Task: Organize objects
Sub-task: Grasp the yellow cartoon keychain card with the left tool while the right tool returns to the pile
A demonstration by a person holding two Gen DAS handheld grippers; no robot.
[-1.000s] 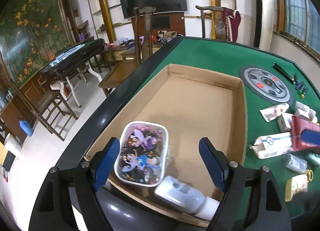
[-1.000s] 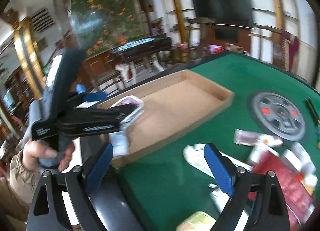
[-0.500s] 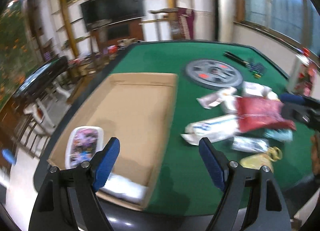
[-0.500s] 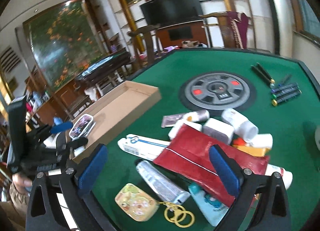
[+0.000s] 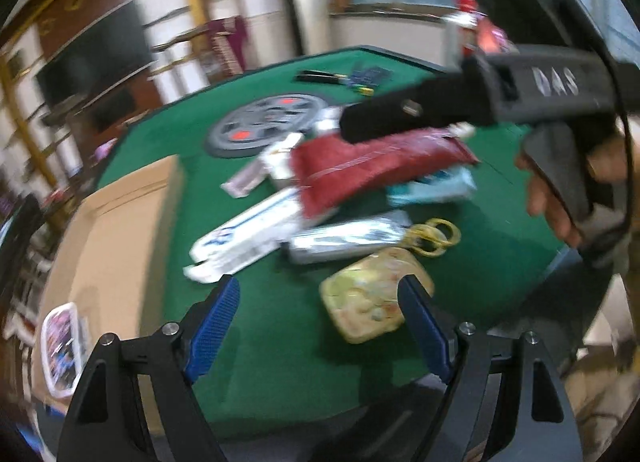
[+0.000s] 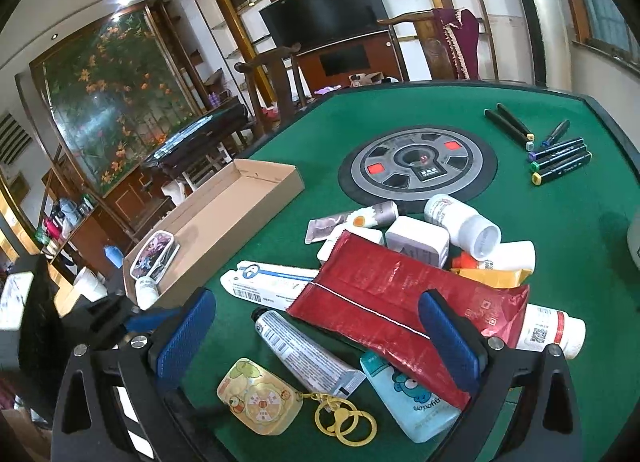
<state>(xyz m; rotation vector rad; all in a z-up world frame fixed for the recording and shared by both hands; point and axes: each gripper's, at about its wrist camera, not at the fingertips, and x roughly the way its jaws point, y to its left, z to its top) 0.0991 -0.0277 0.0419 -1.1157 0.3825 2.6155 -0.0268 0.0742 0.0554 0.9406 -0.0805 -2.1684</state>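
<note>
In the right wrist view the right gripper (image 6: 316,336) hangs over the near end of the pile on the green table (image 6: 400,118), its blue pads spread as wide as they go and gripping nothing. The red foil pouch (image 6: 400,298) lies just ahead of and between the pads, its long axis running from the upper left toward the lower right of the frame, its lower end passing under the right-hand pad. A silver tube (image 6: 304,350) sits between the pads, slanting the same way, cap toward the upper left. The yellow keychain tag (image 6: 260,394) with its gold rings lies at the lower centre, and the light blue pack (image 6: 412,398) at the lower right. The long white carton (image 6: 268,282) points left to right, partly under the pouch. The cardboard tray (image 6: 224,222) stretches toward the upper centre at the left, holding a printed plastic box (image 6: 154,256) and a white bottle (image 6: 146,290) at its near end.

In the left wrist view, blurred, the left gripper (image 5: 318,326) is wide open and empty, the keychain tag (image 5: 372,302) between its pads' tips.

A second ago the left gripper stood over the tray around the plastic box; now the tray (image 5: 108,246) sits at the left edge. The right gripper's jaws have widened.
</note>
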